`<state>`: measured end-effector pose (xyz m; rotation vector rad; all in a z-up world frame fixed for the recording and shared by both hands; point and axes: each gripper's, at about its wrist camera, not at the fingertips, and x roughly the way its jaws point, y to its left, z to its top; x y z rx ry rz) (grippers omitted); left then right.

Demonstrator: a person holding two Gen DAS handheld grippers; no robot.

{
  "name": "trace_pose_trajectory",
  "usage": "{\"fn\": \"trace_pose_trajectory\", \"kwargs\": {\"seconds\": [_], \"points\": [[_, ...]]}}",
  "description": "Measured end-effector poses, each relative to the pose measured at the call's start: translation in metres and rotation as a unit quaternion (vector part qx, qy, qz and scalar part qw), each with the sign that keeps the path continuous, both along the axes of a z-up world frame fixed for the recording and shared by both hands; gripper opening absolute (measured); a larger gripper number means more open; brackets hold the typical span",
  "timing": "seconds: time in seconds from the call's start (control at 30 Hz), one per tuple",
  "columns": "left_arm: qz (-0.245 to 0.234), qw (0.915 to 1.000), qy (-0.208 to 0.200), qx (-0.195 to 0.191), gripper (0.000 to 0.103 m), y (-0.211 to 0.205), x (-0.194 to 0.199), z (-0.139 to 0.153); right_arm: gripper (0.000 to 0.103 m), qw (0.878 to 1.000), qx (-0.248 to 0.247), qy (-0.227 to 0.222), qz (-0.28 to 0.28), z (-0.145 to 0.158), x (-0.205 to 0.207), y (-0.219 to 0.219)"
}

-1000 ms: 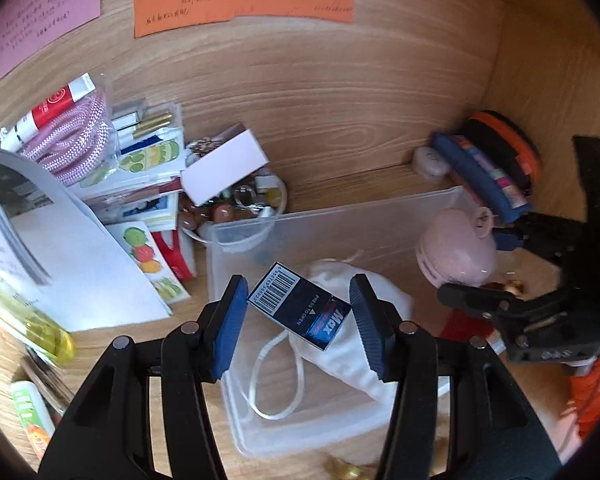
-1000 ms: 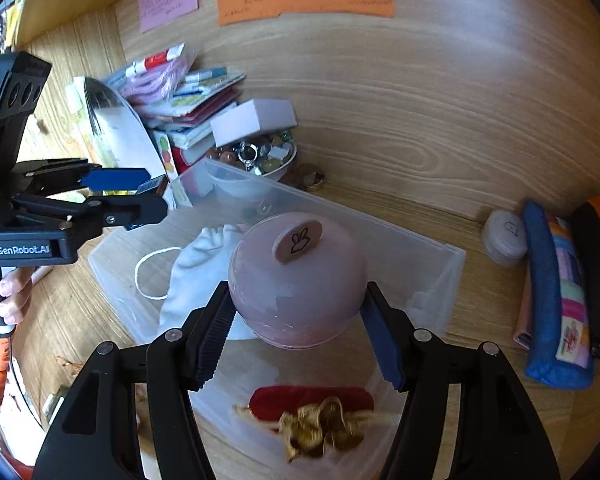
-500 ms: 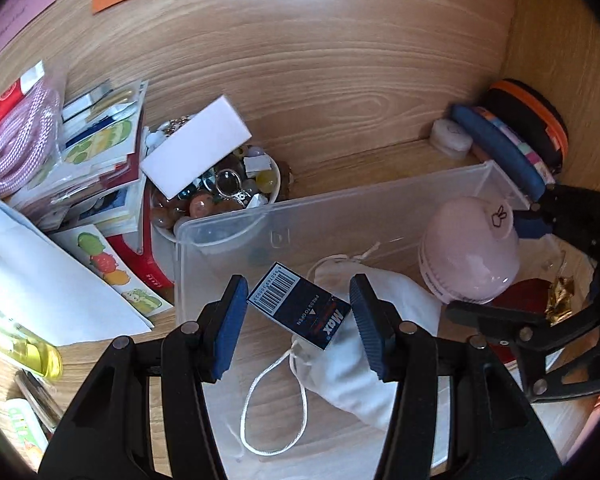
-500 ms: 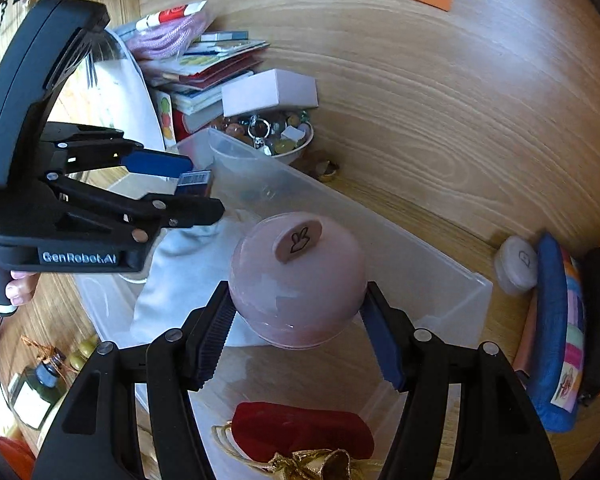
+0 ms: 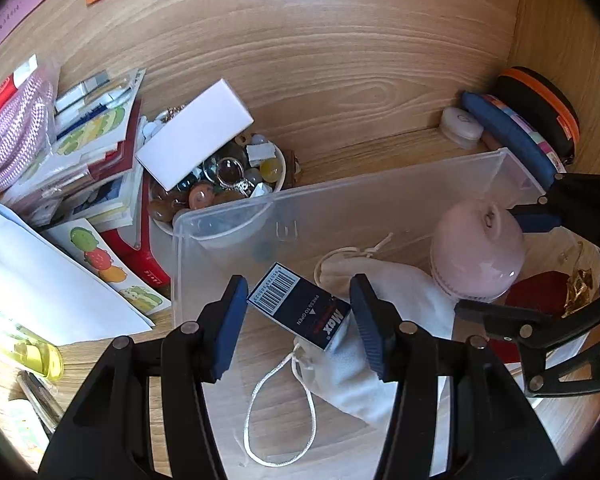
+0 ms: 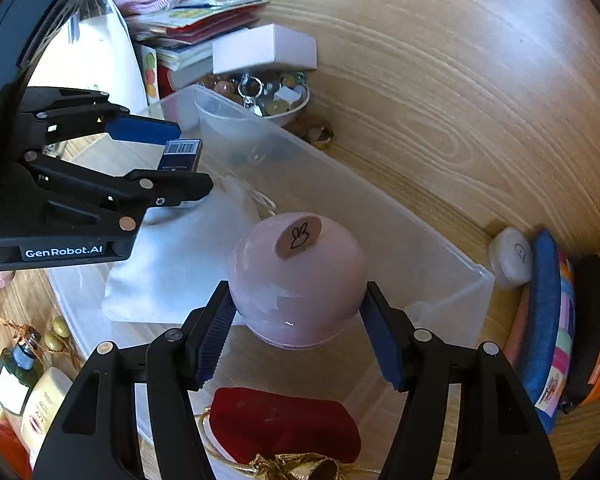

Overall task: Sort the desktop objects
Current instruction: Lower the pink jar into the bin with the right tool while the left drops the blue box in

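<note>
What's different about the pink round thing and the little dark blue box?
The pink round thing is a smooth dome with a bunny tag on top; the dark blue box is flat and rectangular, with a barcode and print. The dome fills the right claw, while the box sits tilted across the left claw. Both are held over the clear bin.

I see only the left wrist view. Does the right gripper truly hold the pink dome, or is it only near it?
Observer: The right gripper holds it: both fingers press the sides of the pink dome.
Operator: Is there any mark on the dome?
Observer: Yes, a rabbit is drawn on its top tab.
Operator: Is anything hidden from me near the bin?
Observer: A small green bottle stands outside the clear bin.
</note>
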<state>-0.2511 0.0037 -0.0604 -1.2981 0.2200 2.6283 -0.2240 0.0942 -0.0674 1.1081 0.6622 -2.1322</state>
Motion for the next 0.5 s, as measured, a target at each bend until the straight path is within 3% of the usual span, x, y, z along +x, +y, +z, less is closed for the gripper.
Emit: {"fn": "trace_pose_trajectory", "kwargs": {"seconds": [0.17,0.4,0.5], "points": [[-0.006,1.0000,-0.004,-0.002,0.053,0.002,0.000,-0.003,0.060,1.000,0.006,-0.004,-0.006,-0.001,-0.001,0.001],[-0.006,0.9999,-0.001,-0.012,0.053,0.008,-0.001,-0.005,0.062,1.000,0.005,0.022,-0.013,0.002,0.003,0.003],[-0.009,0.9998,-0.006,-0.013,0.058,0.011,-0.002,-0.005,0.063,1.000,0.004,0.024,-0.015,0.002,0.003,0.003]]}}
